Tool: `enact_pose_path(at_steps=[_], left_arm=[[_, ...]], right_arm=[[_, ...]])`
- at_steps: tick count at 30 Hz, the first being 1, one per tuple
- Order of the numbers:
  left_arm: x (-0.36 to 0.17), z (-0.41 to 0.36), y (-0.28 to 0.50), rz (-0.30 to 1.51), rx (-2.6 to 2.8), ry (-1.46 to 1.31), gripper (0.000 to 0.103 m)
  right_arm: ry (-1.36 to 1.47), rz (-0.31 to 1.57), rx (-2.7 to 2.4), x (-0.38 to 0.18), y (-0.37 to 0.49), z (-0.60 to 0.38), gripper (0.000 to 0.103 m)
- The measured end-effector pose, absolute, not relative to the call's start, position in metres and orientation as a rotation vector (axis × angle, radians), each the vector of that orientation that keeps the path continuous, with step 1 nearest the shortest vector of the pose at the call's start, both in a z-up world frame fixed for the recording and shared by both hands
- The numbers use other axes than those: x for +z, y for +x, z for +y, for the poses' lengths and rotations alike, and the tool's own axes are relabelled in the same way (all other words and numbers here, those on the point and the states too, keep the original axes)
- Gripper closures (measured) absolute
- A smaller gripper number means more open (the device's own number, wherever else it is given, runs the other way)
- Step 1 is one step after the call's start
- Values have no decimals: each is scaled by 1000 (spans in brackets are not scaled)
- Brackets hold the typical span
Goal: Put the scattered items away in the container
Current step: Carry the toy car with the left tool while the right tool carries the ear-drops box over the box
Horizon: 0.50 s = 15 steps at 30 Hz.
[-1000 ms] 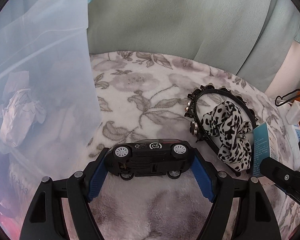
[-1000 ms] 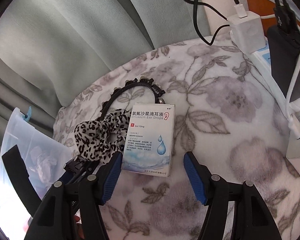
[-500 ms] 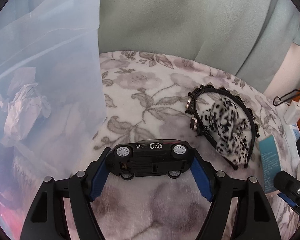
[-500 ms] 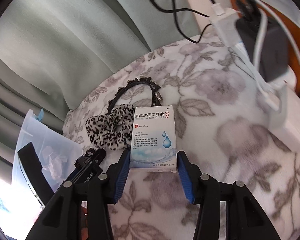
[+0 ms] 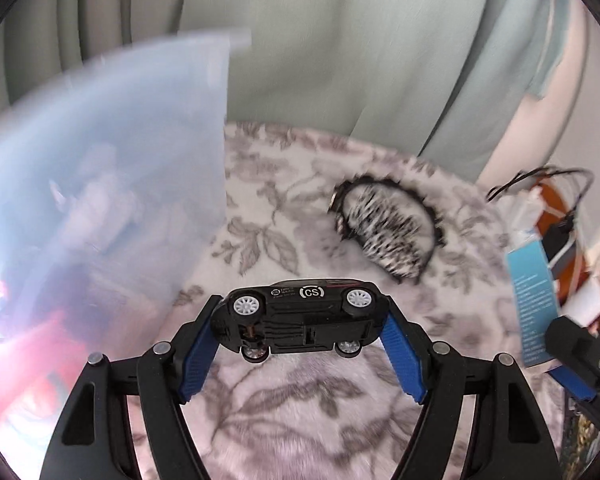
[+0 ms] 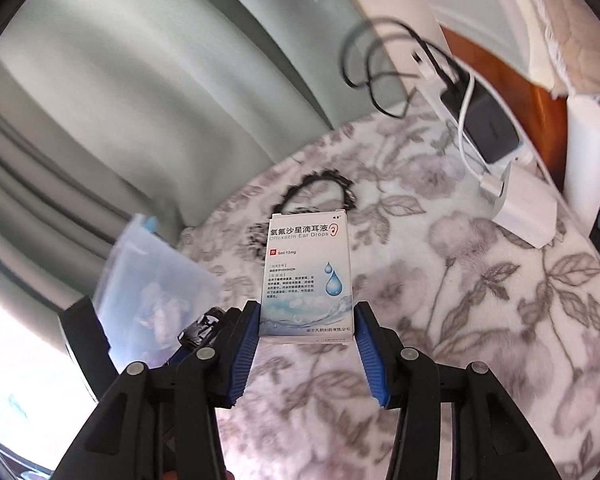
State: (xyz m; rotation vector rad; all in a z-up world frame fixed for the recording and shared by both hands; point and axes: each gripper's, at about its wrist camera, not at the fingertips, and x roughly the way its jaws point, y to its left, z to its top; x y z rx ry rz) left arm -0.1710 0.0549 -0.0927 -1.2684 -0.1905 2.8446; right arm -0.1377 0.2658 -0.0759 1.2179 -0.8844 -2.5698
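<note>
Gripping both items, clear of the floral blanket [image 5: 284,408].
Your left gripper [image 5: 300,326] pinches the toy car [image 5: 300,316]; your right gripper [image 6: 306,330] pinches the ear-drops box [image 6: 308,276].

Far beyond the fingers hang pale green curtains [image 6: 148,92]; off to their right sit a white charger [image 6: 526,210] and black cables [image 6: 380,60].

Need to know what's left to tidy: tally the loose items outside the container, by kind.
Toy car: 1, in the left hand-held gripper
Ear drops box: 1, in the right hand-held gripper
Headband: 1, on the blanket
Total: 3
</note>
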Motion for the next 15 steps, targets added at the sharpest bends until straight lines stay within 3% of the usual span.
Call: enact_pose_path(at_steps=[15], left_arm=[[31, 23, -80, -293, 2941, -866, 26]], right_arm=[[907, -842, -2647, 26, -55, 248, 53]])
